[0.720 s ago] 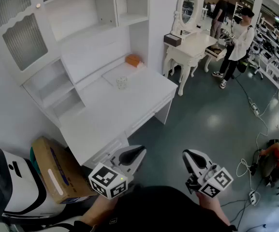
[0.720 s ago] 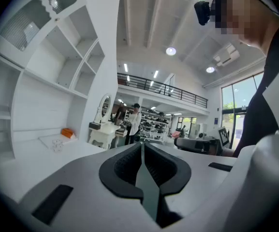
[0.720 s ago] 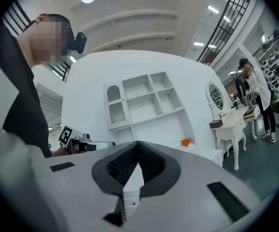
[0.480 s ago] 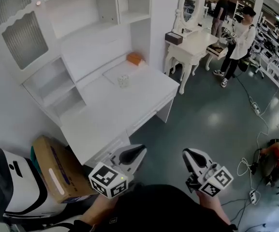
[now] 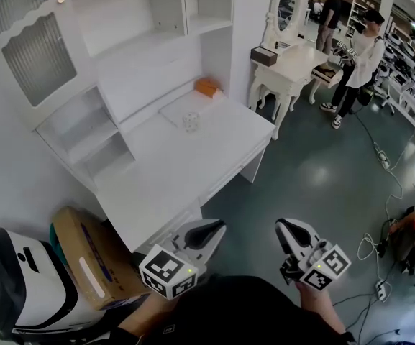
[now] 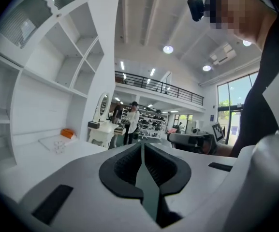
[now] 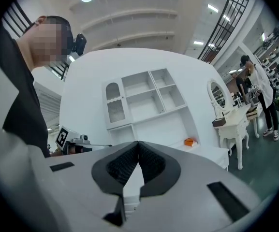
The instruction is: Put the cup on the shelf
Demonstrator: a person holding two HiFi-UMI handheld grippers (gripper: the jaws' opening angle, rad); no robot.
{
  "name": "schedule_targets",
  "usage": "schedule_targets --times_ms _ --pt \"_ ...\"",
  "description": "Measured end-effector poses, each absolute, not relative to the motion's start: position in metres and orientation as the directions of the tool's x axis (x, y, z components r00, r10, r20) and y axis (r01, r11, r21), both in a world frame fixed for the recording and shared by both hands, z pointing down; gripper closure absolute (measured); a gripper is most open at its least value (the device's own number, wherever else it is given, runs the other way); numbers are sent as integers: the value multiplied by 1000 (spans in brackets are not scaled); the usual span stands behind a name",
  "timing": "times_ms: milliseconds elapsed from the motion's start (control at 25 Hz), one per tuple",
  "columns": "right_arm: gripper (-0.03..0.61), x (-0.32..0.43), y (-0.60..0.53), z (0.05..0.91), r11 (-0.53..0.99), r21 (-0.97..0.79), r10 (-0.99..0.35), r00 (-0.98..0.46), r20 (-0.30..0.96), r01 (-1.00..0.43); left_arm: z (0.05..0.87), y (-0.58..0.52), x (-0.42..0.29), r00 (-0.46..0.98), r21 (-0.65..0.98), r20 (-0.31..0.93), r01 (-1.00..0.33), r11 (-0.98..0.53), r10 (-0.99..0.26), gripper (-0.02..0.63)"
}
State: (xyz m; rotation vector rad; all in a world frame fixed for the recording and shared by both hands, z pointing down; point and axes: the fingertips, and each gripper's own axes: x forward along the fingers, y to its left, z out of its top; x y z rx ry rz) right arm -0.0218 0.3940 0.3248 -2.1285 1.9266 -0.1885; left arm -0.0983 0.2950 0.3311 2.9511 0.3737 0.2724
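The cup (image 5: 190, 121), small and patterned, sits on the white desk (image 5: 171, 171), with an orange box (image 5: 208, 87) at its 1 o'clock and the open shelf (image 5: 85, 131) compartments at its 9 o'clock. Well short of the desk, at the 6 o'clock edge of the head view, the left gripper (image 5: 214, 230) and right gripper (image 5: 285, 230) are held low. Both have their jaws clenched on nothing, apparently because the reach for the cup has not begun.
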Motion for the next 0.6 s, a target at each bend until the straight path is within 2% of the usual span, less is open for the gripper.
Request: schedule_targets --times_ms 320,600 --pt "562 -19 375 342 -98 -327 -992 120 -49 -940 339 278 -89 954 147 142 245 -958 266 595" --pt "561 28 350 346 -50 -339 -996 73 -55 -940 340 261 -46 961 137 124 229 -964 246 600"
